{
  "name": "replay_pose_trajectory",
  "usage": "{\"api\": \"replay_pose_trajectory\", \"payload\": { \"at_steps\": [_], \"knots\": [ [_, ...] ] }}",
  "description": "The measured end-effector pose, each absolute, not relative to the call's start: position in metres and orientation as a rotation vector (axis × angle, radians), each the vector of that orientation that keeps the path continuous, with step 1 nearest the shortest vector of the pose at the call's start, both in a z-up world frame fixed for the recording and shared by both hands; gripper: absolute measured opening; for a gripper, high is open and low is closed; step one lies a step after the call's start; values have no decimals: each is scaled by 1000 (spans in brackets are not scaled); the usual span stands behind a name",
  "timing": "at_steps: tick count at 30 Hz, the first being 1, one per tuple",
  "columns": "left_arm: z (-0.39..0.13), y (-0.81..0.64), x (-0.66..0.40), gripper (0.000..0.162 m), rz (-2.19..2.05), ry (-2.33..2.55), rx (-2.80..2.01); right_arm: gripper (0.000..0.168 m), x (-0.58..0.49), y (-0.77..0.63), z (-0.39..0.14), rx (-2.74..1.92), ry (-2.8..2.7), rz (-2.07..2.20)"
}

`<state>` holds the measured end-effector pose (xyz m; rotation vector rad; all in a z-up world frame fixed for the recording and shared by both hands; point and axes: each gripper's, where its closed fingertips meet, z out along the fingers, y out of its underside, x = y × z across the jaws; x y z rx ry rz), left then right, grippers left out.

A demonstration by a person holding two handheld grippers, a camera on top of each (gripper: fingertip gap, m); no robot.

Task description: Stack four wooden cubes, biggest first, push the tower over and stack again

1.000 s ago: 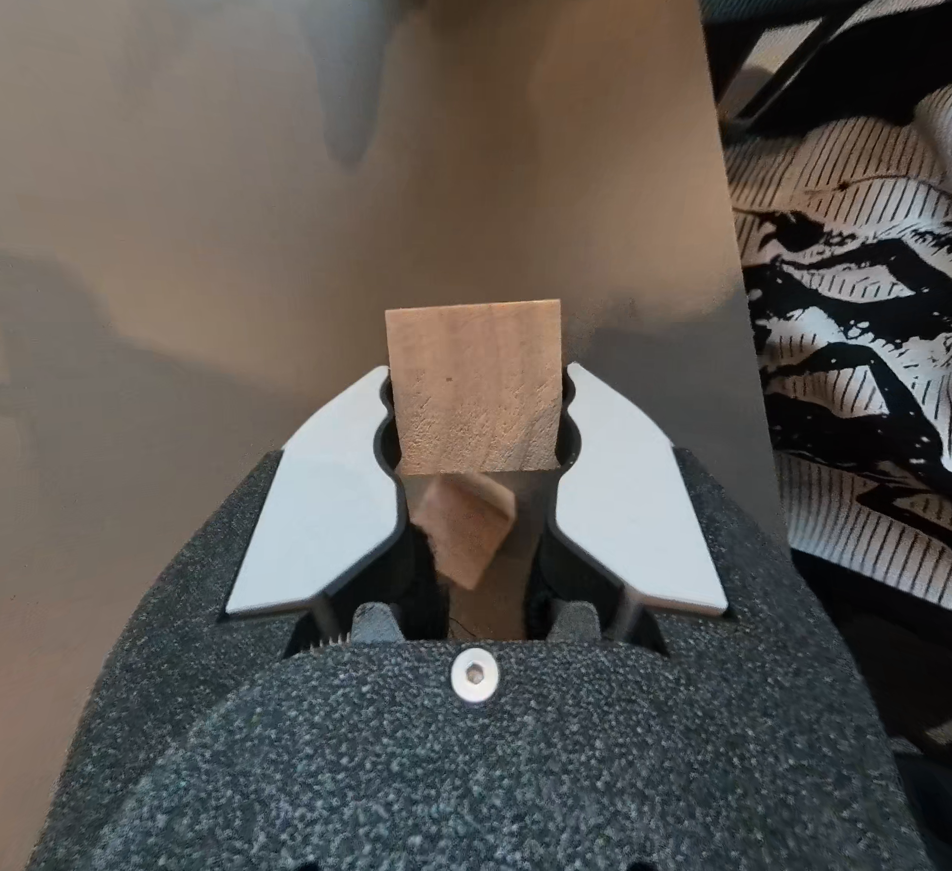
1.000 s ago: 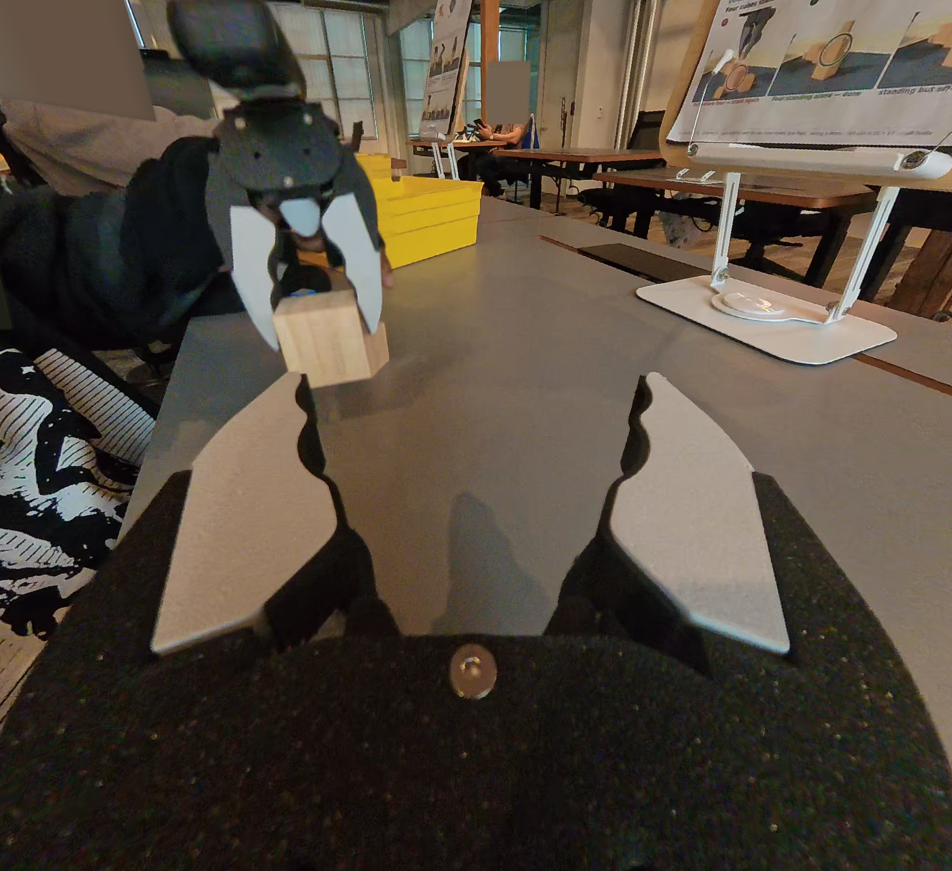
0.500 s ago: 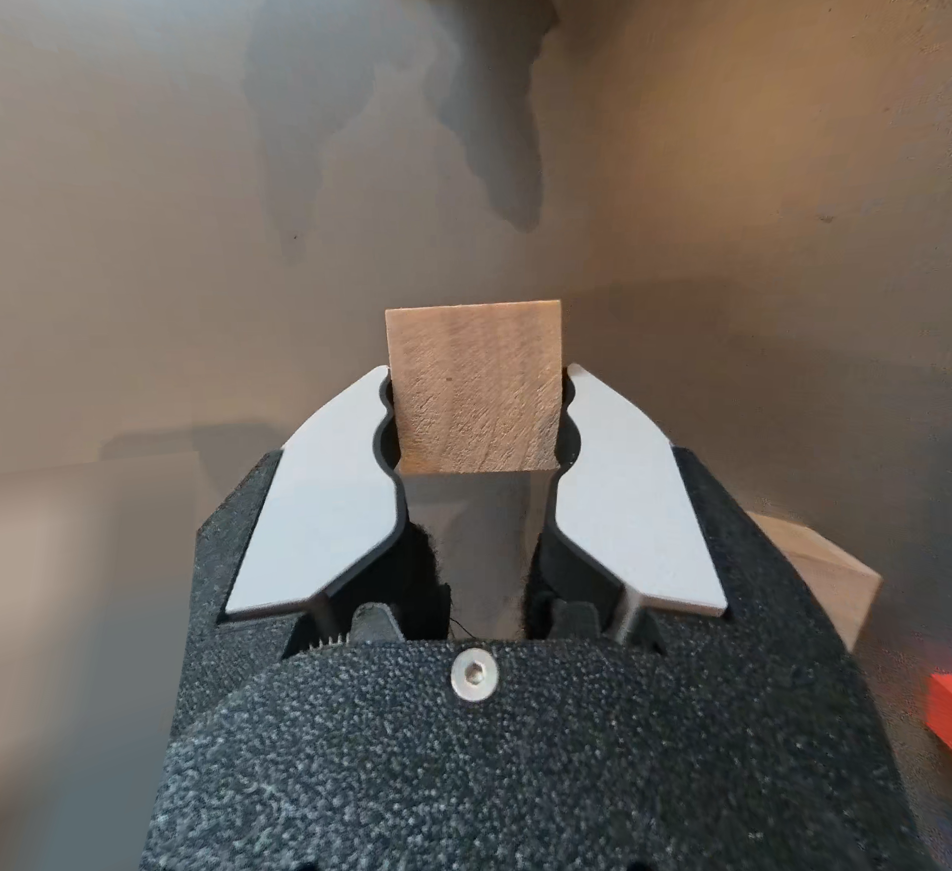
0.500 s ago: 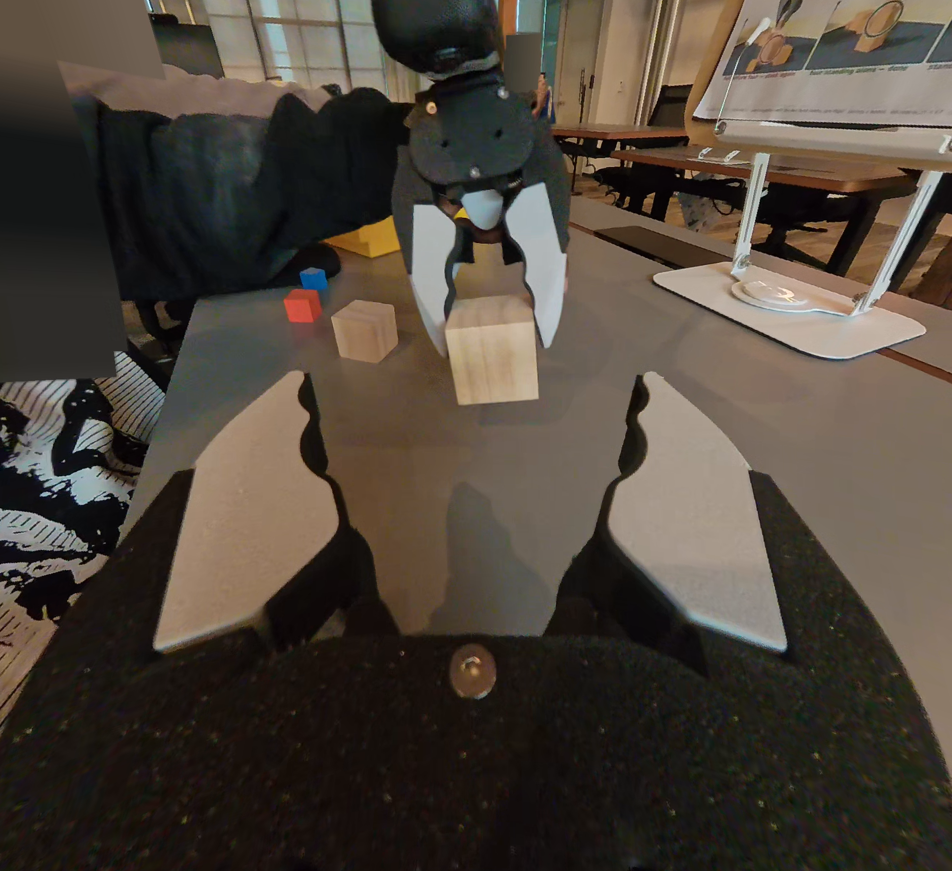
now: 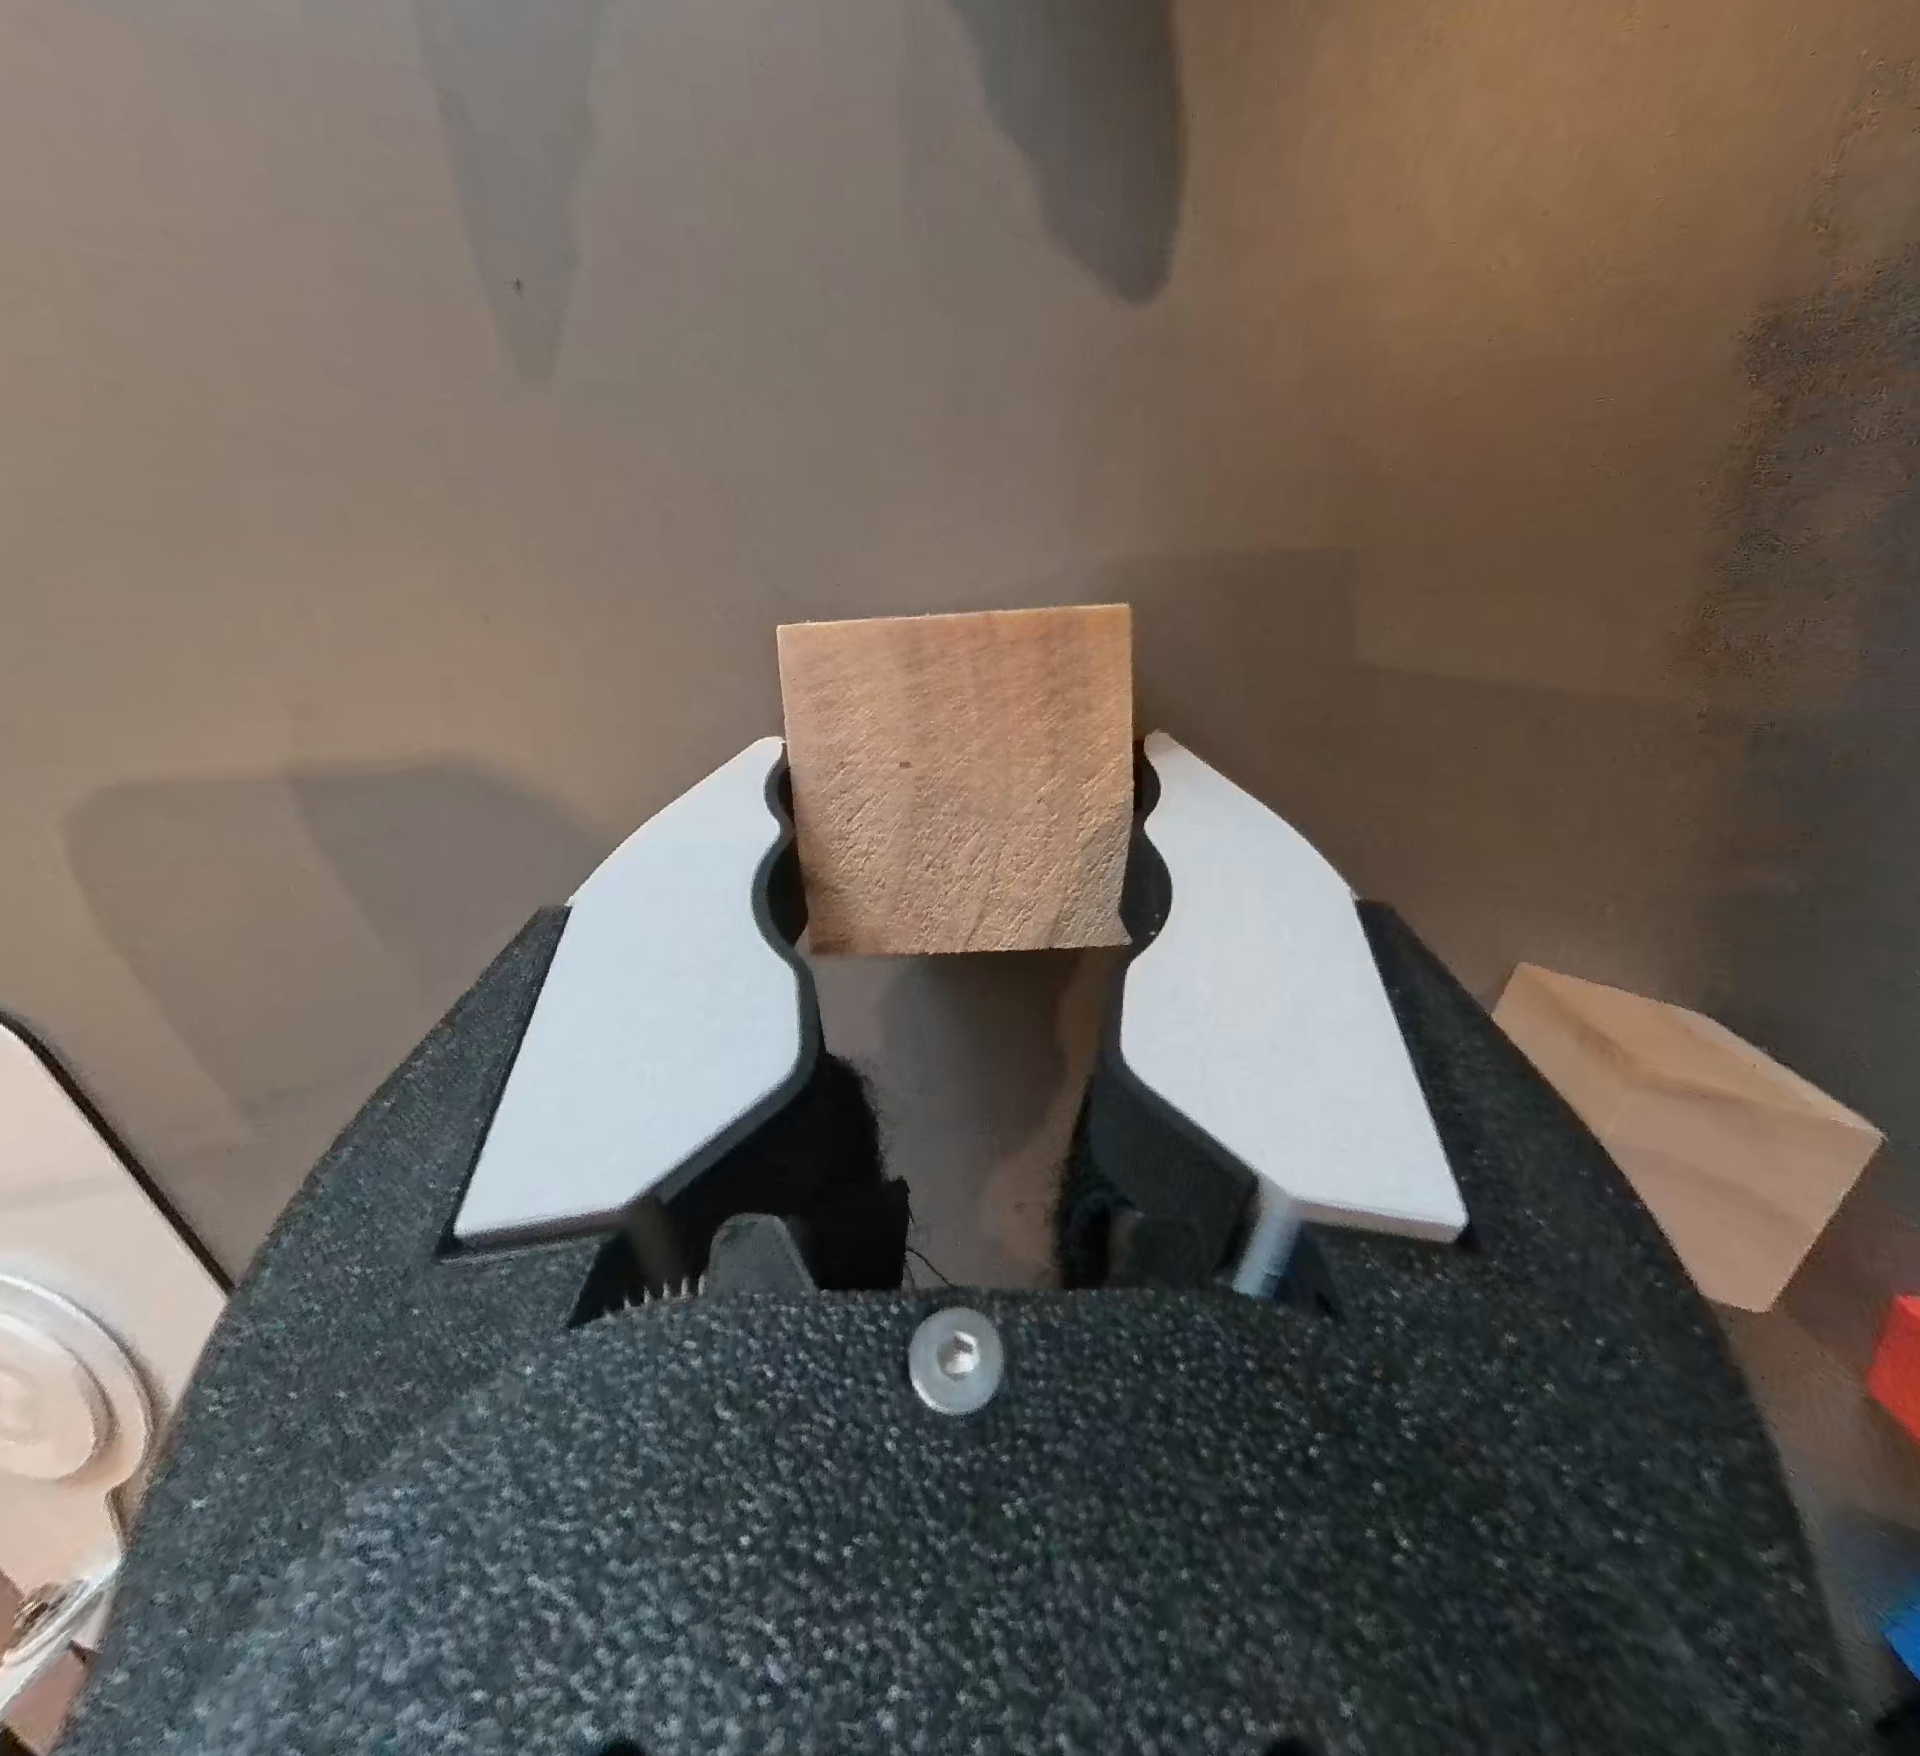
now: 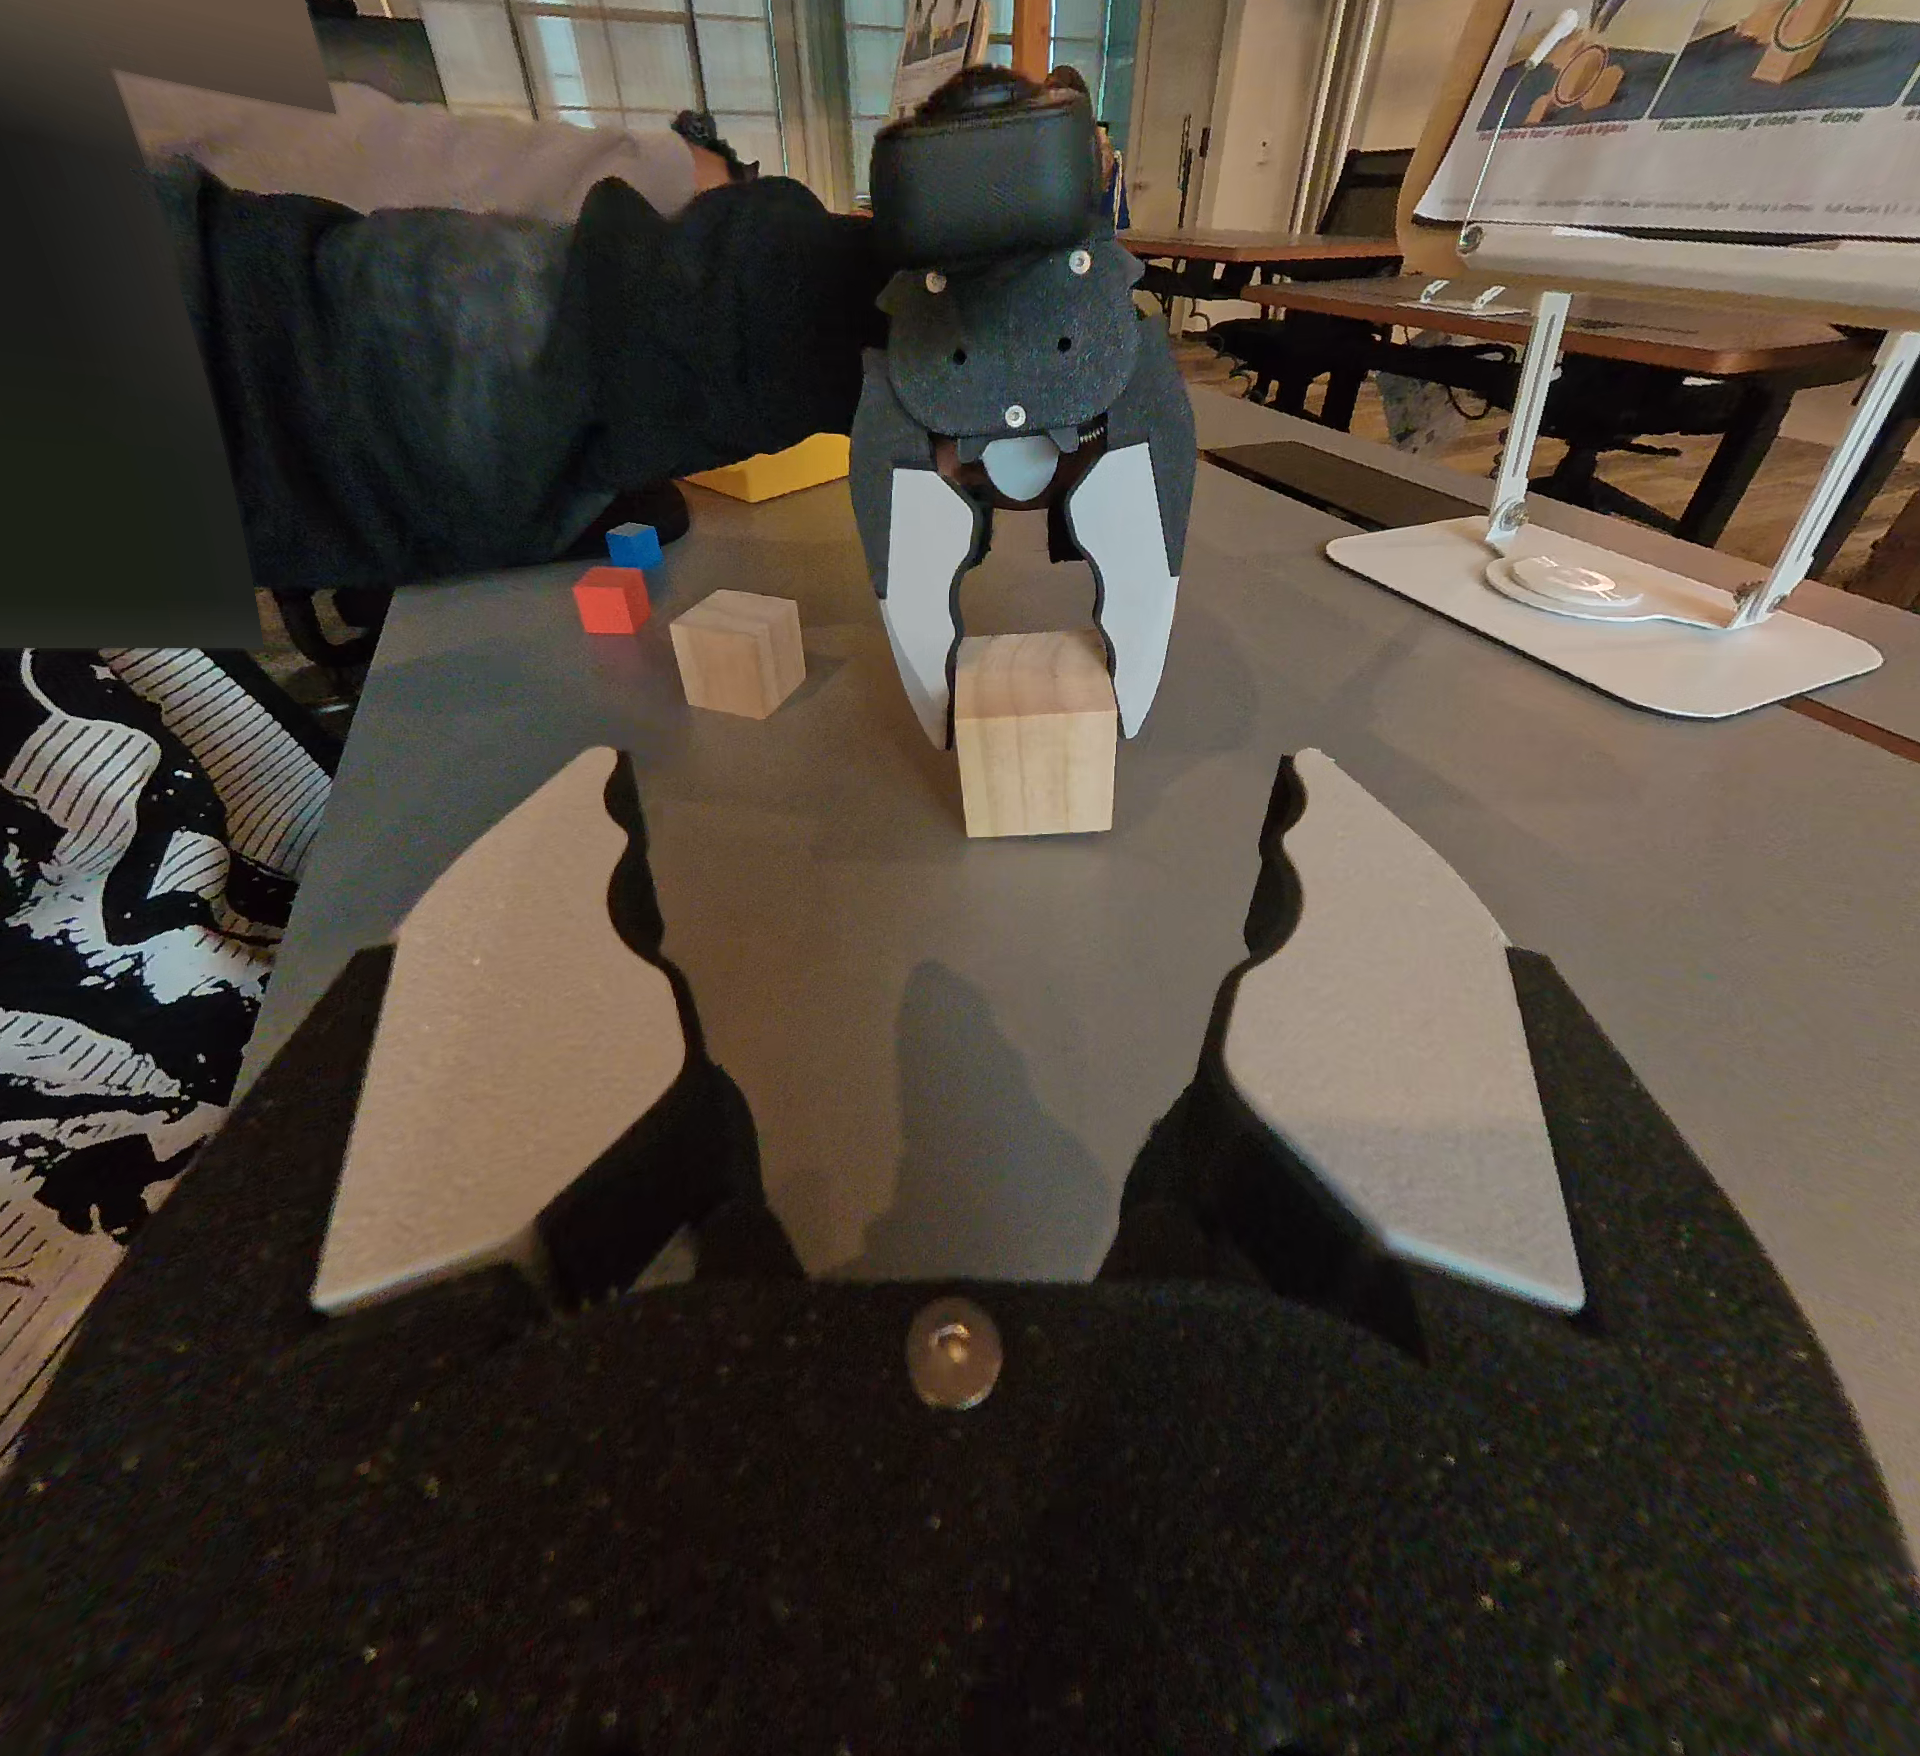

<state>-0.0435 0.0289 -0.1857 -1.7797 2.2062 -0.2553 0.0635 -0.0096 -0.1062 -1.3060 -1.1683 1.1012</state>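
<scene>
Biggest wooden cube (image 6: 1034, 742) on grey table (image 6: 1403, 875), mid-table, underside seemingly down on the surface, pinched across its upper half between white fingers (image 6: 920, 605) of left gripper (image 6: 1029, 698). Right gripper (image 6: 956, 1010) nearest, hovering low, jaws wide, nothing between them.

Handling, judged: rigid, light, flat square faces, bare wood with fair friction; best taken on two opposite faces, high enough to leave the base free for seating. Not fragile.

Beyond, left of the held cube: second wooden cube (image 6: 738, 654) apart, then red cube (image 6: 611, 600) and blue cube (image 6: 634, 547), all loose, nothing stacked yet. White stand (image 6: 1600, 626) at far right.

Hidden: in left wrist view, cube's (image 5: 956, 781) base contact unseen, red cube clipped at frame edge. Sleeve (image 6: 520, 376) behind masks table's far-left part.
</scene>
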Motion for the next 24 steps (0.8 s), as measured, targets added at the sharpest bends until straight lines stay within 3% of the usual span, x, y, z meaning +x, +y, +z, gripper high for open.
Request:
{"api": "replay_pose_trajectory", "payload": {
  "at_steps": [9, 14, 19, 24],
  "knots": [
    [-188, 29, -45, 60, -341, 2158, -1800, 111, 64, -9, -106, -1306, -1167, 1100],
    [-164, 28, -47, 102, -402, 2033, -1815, 111, 64, -9, -106, -1309, -1164, 1105],
    [-121, -8, -79, 100, -465, 2000, -1764, 111, 64, -9, -106, -1306, -1166, 1101],
    [-140, -64, -127, 93, -465, 2148, -1894, 111, 62, -8, -108, -1324, -1170, 1104]
  ]
}}
